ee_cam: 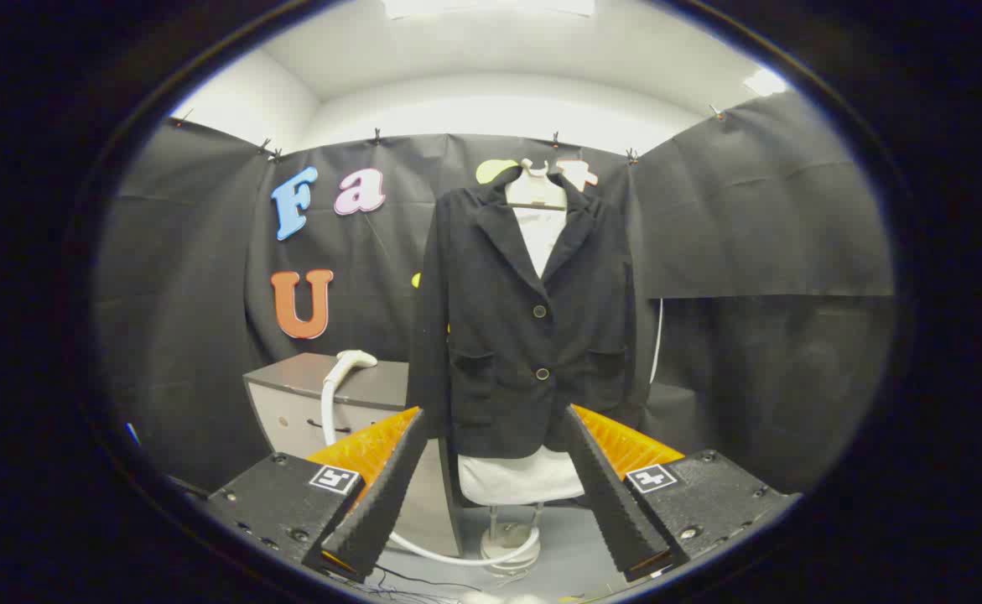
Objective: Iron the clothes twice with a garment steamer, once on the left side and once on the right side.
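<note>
The jacket [524, 335] hangs buttoned on a hanger [537, 191] against the black booth wall, straight ahead at twelve o'clock from the hand-held gripper [499, 424], well beyond its fingers. A white garment [541, 235] shows at the jacket's open collar, and white cloth [520, 478] hangs below its hem, above a stand base [507, 545] on the floor. The steamer [352, 361] lies on the grey tabletop [306, 377] at about ten o'clock from the fingers, left of the jacket, head up, its white hose [327, 411] running down the cabinet front and curling along the floor toward the stand. The hand-held gripper is spread wide, its fingers well apart, grasping nothing and touching nothing; the jacket's lower half shows in the gap between them.
</note>
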A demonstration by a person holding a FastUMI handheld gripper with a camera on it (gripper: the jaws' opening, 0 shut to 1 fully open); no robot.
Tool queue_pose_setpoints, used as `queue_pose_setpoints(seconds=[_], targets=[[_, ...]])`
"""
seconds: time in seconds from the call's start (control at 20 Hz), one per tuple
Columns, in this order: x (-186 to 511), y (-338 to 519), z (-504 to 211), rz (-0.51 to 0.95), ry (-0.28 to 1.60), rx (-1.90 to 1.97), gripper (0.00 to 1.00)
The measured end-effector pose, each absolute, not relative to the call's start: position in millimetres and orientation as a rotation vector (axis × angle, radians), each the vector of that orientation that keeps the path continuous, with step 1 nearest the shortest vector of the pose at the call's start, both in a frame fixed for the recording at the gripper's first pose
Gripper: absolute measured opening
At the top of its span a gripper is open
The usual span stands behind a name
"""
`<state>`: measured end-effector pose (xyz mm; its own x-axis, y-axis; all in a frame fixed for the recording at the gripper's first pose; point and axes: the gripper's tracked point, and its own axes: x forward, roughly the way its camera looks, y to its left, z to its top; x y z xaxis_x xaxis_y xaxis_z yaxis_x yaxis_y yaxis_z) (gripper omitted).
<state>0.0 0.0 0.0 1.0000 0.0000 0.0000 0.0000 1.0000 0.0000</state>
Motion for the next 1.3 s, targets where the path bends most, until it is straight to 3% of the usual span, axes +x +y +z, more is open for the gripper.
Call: queue_pose_setpoints(seconds=[0.35,1.3], targets=[[-1,11,-3,-0.049,0.022,0.014,1.0],[25,50,-3,-0.007,0.05,0.018,1.0]])
